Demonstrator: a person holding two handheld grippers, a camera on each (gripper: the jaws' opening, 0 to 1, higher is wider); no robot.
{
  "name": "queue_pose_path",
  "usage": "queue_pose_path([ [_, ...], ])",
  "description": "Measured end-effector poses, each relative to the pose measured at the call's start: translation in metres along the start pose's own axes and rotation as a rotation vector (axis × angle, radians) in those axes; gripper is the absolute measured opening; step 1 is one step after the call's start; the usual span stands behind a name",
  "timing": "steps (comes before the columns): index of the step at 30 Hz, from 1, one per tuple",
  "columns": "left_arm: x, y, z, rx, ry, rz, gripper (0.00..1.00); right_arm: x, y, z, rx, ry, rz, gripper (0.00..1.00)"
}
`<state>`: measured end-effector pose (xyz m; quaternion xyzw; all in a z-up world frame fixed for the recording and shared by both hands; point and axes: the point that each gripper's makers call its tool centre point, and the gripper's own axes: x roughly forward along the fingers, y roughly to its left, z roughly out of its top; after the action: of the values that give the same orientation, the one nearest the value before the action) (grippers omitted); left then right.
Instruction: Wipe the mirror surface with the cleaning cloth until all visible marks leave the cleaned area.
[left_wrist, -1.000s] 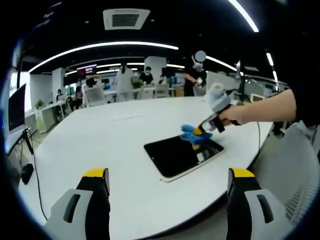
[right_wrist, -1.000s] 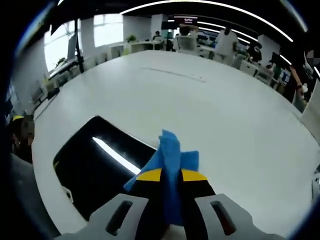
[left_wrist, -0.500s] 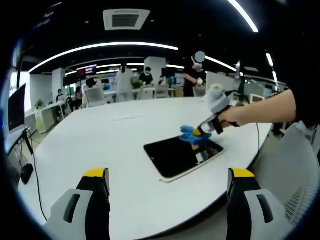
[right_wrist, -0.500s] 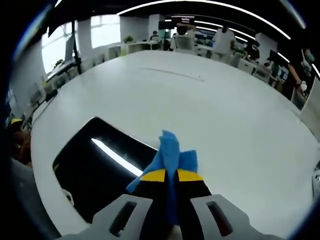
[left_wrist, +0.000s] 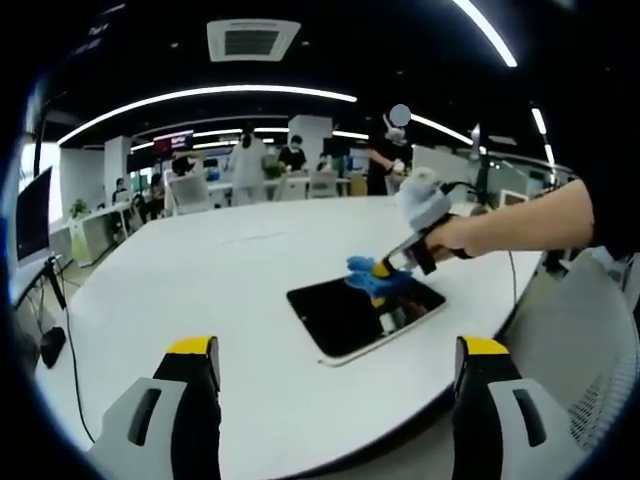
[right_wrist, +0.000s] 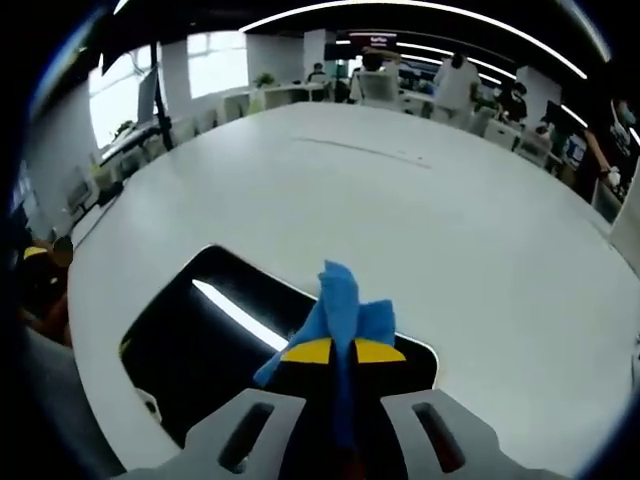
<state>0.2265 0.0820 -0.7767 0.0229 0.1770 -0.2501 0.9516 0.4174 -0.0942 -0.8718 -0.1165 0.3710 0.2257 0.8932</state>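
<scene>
Mirror (left_wrist: 350, 315) lies on white table (left_wrist: 200, 290), apparently in an office.

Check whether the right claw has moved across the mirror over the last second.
Yes. In the left gripper view the right claw with the blue cloth slid leftward along the mirror's far edge.

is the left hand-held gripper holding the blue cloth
No, the left hand-held gripper stands open and empty; the blue cloth is clamped in the right hand-held gripper over the mirror.
</scene>
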Motion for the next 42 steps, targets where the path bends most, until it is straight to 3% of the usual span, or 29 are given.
queue_pose_path([
  [21,0.0,0.0,-0.001,0.002,0.002,-0.004,0.97,0.018,0.064,0.027,-0.036,-0.009,0.073,0.01],
  [42,0.0,-0.003,0.001,-0.001,-0.012,-0.013,0.97,0.034,0.108,0.044,-0.086,-0.012,0.128,0.01],
])
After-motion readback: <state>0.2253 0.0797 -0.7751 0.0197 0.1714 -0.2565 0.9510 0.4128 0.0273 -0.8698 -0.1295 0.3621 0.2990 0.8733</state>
